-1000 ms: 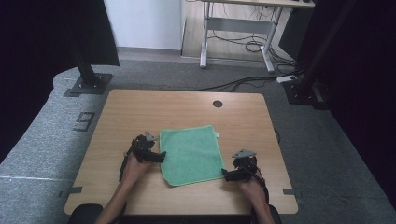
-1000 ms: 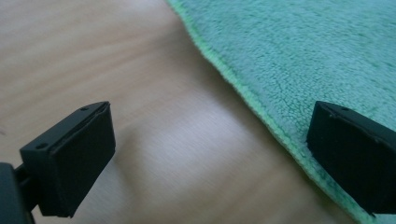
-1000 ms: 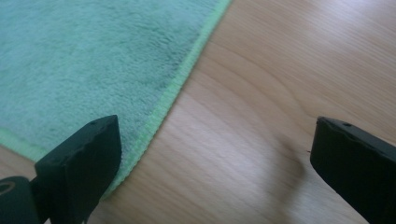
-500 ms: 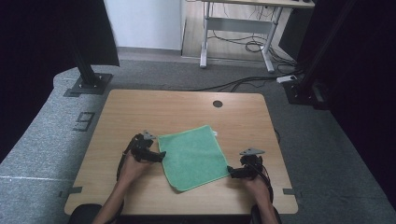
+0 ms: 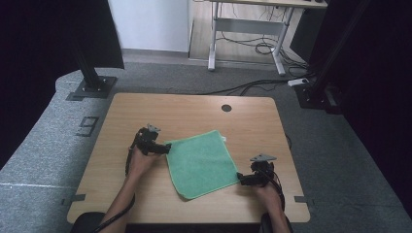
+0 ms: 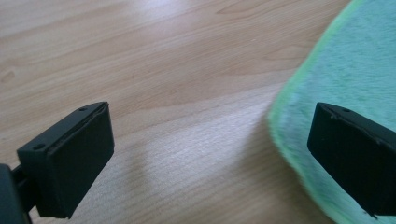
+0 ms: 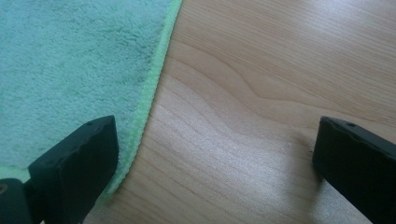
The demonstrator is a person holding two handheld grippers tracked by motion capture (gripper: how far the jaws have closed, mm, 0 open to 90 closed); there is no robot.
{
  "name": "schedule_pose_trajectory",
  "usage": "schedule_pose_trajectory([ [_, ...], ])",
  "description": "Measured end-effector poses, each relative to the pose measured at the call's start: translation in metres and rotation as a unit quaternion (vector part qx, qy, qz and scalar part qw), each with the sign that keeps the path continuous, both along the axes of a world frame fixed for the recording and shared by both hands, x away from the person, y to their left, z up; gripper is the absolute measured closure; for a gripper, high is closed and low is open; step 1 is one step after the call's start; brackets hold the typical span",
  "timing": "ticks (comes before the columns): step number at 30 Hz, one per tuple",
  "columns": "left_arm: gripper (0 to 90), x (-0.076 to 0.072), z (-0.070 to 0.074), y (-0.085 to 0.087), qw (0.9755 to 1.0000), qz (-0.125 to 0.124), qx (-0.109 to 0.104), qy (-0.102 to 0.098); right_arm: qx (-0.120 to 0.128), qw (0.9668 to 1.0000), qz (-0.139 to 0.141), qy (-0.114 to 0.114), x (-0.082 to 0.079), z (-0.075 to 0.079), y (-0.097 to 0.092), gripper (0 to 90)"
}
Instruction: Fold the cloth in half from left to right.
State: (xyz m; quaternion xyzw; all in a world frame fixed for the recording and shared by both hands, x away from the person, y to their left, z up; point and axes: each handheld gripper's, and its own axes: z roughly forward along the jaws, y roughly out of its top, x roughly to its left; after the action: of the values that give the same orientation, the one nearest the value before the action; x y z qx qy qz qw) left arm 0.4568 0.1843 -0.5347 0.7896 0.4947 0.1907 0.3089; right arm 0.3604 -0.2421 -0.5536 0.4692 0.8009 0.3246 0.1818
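**A:** Status on the green cloth point(image 5: 200, 164)?

**B:** Lies flat in one layer on the wooden table point(image 5: 194, 109), turned so its corners point outward like a diamond, nearer the person's edge than the round cable hole point(image 5: 226, 108). No fold in it as far as I can see. So I'd call it the start: nothing folded, nothing gripped.

**A:** Grippers?

**B:** Left gripper point(image 5: 164, 148) sits at the cloth's left corner, right gripper point(image 5: 240, 179) at its right corner. Both spread wide. In the left gripper view, one jaw hangs over the cloth point(image 6: 355, 84) edge, the other over bare wood; the right gripper point(image 7: 215, 163) view shows the same, mirrored. Neither pinches anything.

**A:** What's left?

**B:** My read: everything. Each must close on its corner, then lift and fold or carry. Corners lie flat on the board, so a jaw likely has to get under the hem.

**A:** Material?

**B:** Plush microfibre-type pile, soft, limp, with a brighter stitched hem point(image 7: 152, 79) round the edge. Tabletop is smooth light wood grain, slight sheen. Jaws are flat black rectangular blocks, matte.
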Motion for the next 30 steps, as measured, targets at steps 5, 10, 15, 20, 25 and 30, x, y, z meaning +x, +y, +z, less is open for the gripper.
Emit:
schedule_pose_trajectory([
  [5,0.6,0.005,-0.009,0.004,0.9999,0.013,0.008,0.001,0.0,1.0,0.0,-0.001,0.0,0.0,-0.001,0.5],
  [10,0.0,0.006,-0.013,0.003,0.9999,0.011,0.012,-0.003,0.001,1.0,0.0,-0.002,0.0,0.0,-0.001,0.5],
  [15,4.4,0.006,-0.013,0.005,1.0,0.003,-0.002,0.003,0.001,1.0,0.001,-0.002,0.0,0.0,-0.002,0.4],
  [20,4.4,0.006,-0.013,0.005,1.0,0.004,-0.003,0.003,0.001,1.0,0.007,0.003,0.0,0.001,-0.001,3.6],
  [25,4.4,0.006,-0.013,0.005,1.0,0.004,-0.003,0.003,0.002,0.9999,0.015,-0.001,-0.001,0.008,-0.001,5.9],
  [30,4.5,0.006,-0.013,0.006,1.0,0.004,-0.003,0.003,0.018,0.9993,0.03,-0.011,-0.004,0.018,0.002,6.3],
])
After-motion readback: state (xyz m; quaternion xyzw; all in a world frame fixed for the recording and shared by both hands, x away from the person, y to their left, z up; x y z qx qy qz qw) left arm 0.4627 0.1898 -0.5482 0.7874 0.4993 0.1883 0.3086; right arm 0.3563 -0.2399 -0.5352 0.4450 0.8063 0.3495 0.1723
